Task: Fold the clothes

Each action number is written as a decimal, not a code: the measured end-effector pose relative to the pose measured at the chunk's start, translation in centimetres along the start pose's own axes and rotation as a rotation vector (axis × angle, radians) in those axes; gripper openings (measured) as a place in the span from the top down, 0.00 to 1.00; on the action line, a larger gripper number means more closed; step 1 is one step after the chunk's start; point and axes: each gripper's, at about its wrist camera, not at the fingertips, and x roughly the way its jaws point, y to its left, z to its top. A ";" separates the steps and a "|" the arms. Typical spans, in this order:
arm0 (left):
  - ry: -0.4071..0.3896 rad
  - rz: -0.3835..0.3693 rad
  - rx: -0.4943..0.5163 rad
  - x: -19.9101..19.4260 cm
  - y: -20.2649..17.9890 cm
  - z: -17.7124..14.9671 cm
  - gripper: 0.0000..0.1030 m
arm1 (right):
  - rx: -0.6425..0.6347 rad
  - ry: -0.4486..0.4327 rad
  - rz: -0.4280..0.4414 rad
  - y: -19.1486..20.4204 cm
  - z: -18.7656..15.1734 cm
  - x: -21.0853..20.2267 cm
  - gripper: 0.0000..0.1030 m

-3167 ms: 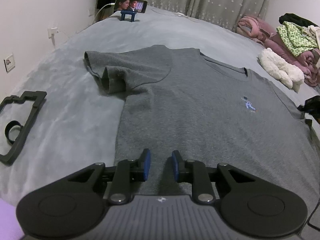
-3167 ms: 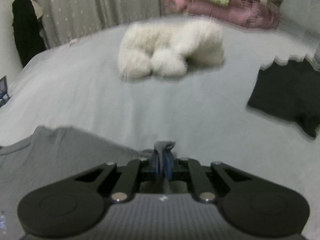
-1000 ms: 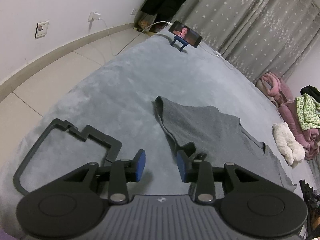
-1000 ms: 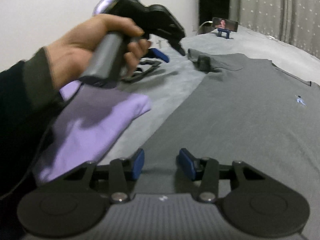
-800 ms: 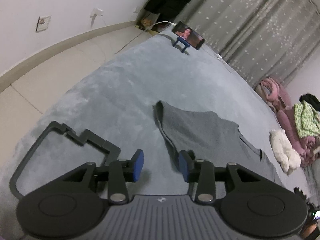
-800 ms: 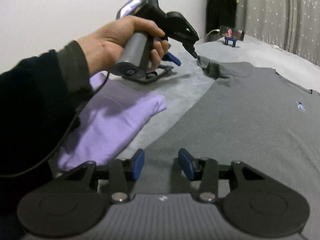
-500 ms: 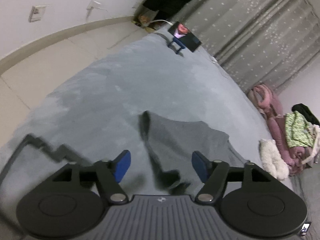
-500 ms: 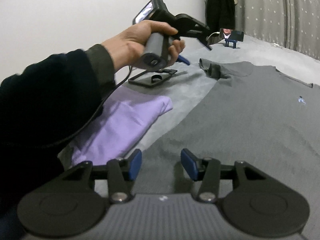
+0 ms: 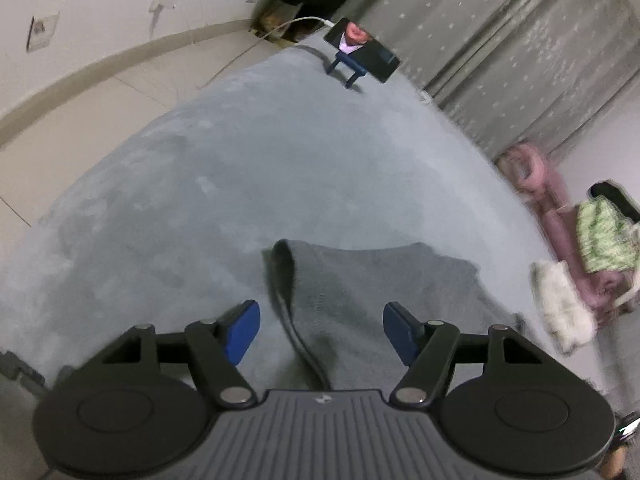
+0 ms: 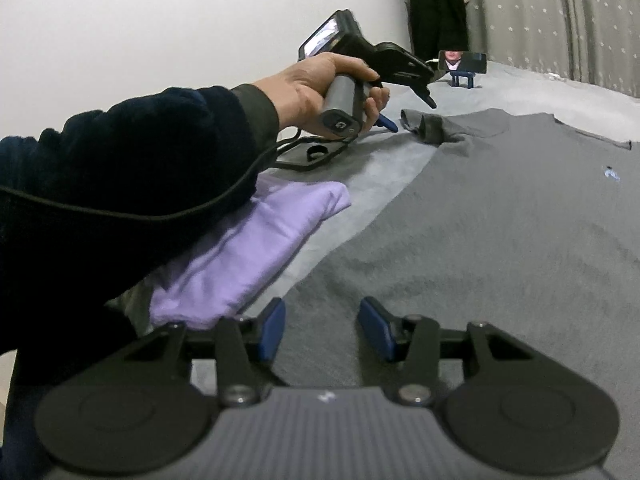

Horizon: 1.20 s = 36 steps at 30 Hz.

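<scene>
A grey T-shirt (image 10: 500, 216) lies spread flat on the grey bed, a small blue logo on its chest. Its left sleeve (image 9: 360, 280) is bunched, with the cuff edge running between my left gripper's fingers. My left gripper (image 9: 320, 332) is open wide, straddling that sleeve edge. In the right wrist view a person's hand holds the left gripper (image 10: 412, 104) just above the sleeve (image 10: 424, 124). My right gripper (image 10: 322, 330) is open, low over the shirt's bottom hem, with nothing between its fingers.
A folded purple garment (image 10: 256, 240) lies left of the shirt, under the person's dark sleeve (image 10: 120, 184). A black frame (image 10: 308, 156) rests beyond it. A phone on a blue stand (image 9: 360, 54) stands at the bed's far end. Pink, green and white fluffy items (image 9: 560, 304) lie right.
My left gripper has opened wider and moved forward over the bunched sleeve, so the cuff edge now lies between its fingers. The right gripper has stayed open near the hem.
</scene>
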 end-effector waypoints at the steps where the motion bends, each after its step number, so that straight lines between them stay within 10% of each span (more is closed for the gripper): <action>1: 0.002 0.010 0.025 0.3 -0.6 0.0 0.37 | 0.000 -0.002 0.001 0.0 -0.1 0.0 0.58; 10: 0.020 0.057 0.050 2.2 -1.8 0.8 0.38 | -0.007 -0.025 0.034 0.7 -0.3 -0.9 0.58; 20: 0.008 0.075 0.043 1.5 -0.6 1.0 0.95 | -0.097 -0.016 0.023 3.0 -0.9 -0.5 0.60; 36: -0.055 0.035 0.018 -0.1 -1.4 2.2 0.97 | -0.016 -0.091 0.058 2.2 -0.7 -1.8 0.88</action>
